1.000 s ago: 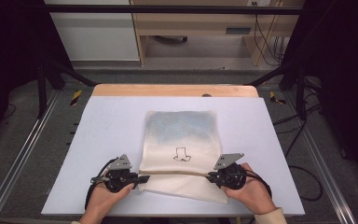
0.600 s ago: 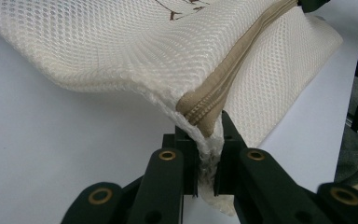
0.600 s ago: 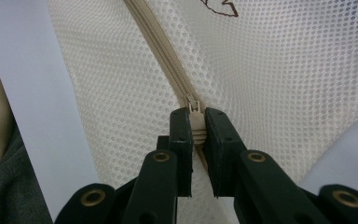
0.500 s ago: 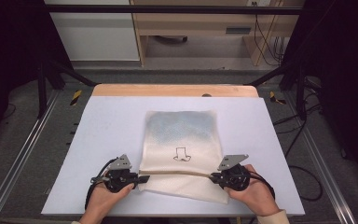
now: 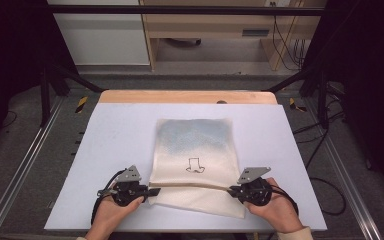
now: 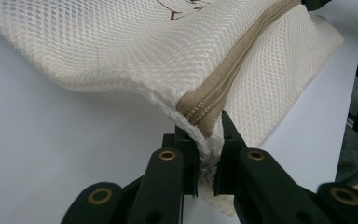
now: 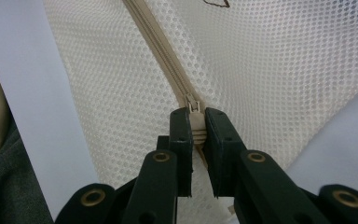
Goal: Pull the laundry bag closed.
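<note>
Here, a cream mesh bag (image 5: pixel 196 165) is lying on the white table (image 5: pixel 110 135), its tan zipper (image 5: pixel 192 185) running crosswise near the person's edge, from one gripper to the other. The left gripper (image 6: pixel 208 161) is pinching the zipper's end and the mesh around it, lifting that corner slightly off the table. The right gripper (image 7: pixel 195 133) is pressing its jaws onto the zipper pull (image 7: pixel 194 105) at the opposite end. With the zipper's long axis lying straight between the tools, any slide looks set to be carrying the pull leftward toward the left gripper, while that hand is anchoring the bag.
</note>
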`<control>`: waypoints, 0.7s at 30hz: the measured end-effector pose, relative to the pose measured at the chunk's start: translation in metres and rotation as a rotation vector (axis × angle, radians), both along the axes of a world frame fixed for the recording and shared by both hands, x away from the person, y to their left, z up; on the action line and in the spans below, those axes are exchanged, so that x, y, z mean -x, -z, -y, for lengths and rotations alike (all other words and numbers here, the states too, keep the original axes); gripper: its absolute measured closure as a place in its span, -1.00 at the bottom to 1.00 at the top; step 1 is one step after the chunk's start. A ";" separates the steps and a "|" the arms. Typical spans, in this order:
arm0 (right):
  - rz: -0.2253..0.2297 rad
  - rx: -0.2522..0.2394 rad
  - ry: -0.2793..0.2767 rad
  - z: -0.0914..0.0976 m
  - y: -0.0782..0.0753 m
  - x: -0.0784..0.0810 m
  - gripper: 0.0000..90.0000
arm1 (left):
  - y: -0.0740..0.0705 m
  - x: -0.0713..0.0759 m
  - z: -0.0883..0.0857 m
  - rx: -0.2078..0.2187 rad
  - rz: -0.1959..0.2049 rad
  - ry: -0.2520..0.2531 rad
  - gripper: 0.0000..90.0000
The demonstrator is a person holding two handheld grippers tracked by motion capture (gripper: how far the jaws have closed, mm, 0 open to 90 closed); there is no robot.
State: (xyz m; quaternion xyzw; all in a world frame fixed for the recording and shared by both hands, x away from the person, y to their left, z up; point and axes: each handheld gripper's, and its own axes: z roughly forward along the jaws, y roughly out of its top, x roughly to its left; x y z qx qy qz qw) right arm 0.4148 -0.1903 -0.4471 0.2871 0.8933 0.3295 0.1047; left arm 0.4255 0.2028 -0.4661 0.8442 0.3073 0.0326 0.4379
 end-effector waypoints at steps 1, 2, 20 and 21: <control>0.003 0.001 -0.004 0.001 0.000 0.000 0.82 | 0.000 0.000 0.000 0.001 0.000 0.001 0.85; 0.004 0.001 -0.002 0.001 0.000 0.000 0.82 | 0.000 0.000 0.000 0.001 0.000 0.001 0.85; 0.001 -0.004 0.018 0.009 0.001 0.002 0.82 | 0.000 0.000 0.000 0.001 0.000 -0.001 0.85; 0.001 -0.004 0.018 0.009 0.001 0.002 0.82 | 0.000 0.000 0.000 0.002 0.000 -0.001 0.85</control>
